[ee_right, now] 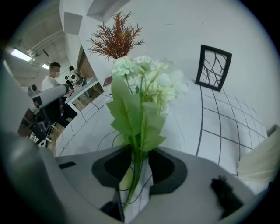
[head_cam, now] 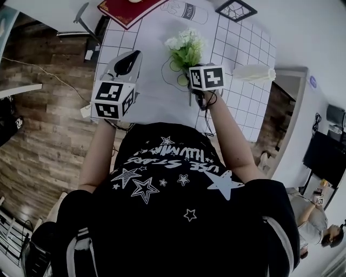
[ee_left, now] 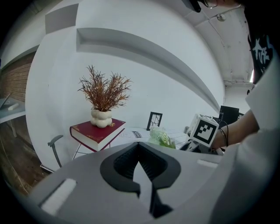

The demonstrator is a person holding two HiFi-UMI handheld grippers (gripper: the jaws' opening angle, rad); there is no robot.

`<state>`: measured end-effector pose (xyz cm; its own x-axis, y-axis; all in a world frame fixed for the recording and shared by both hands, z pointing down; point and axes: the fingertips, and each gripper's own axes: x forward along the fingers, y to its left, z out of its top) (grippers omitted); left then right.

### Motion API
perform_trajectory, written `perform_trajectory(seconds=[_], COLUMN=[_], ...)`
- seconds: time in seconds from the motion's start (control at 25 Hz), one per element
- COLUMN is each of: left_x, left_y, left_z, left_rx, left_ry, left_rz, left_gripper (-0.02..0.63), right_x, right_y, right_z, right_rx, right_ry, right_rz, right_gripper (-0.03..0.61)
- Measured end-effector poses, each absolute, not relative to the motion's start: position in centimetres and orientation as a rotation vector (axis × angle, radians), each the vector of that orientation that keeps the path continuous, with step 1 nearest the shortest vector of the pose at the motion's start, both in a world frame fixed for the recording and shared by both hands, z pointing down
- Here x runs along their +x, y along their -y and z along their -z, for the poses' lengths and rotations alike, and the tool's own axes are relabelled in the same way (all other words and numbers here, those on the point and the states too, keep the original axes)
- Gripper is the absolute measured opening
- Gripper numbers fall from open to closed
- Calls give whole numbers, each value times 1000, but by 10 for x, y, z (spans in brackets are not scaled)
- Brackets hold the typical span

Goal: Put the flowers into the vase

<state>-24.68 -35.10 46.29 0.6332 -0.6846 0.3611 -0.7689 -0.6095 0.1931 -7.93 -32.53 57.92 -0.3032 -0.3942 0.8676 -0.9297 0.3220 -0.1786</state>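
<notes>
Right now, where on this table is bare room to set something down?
Bare cloth lies between the red book and the flowers, and again between the black frame and the white object. The far edge with book and frame is crowded.

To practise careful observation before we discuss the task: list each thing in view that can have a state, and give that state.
Flowers: held by the stems.
Right gripper: shut on the flowers.
Left gripper: shut, empty.
Book: closed, lying flat.
Frame: standing upright.
</notes>
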Motion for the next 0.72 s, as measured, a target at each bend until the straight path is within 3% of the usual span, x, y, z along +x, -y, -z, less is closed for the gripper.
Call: perform_trajectory(seconds=[0.44, 0.72], left_x=[-245, -226], left_y=[338, 314], left_z=[-453, -449], left_rx=[2540, 2507], left_ry=[1212, 1258], left_rz=[-353, -361], left_gripper=[9, 9], right_x=[-82, -78], right_y=[317, 314], right_z=[-558, -500], right_rx=[1151, 1142], right_ry=[1979, 2183], right_rz=[-974, -915], right_gripper=[81, 66])
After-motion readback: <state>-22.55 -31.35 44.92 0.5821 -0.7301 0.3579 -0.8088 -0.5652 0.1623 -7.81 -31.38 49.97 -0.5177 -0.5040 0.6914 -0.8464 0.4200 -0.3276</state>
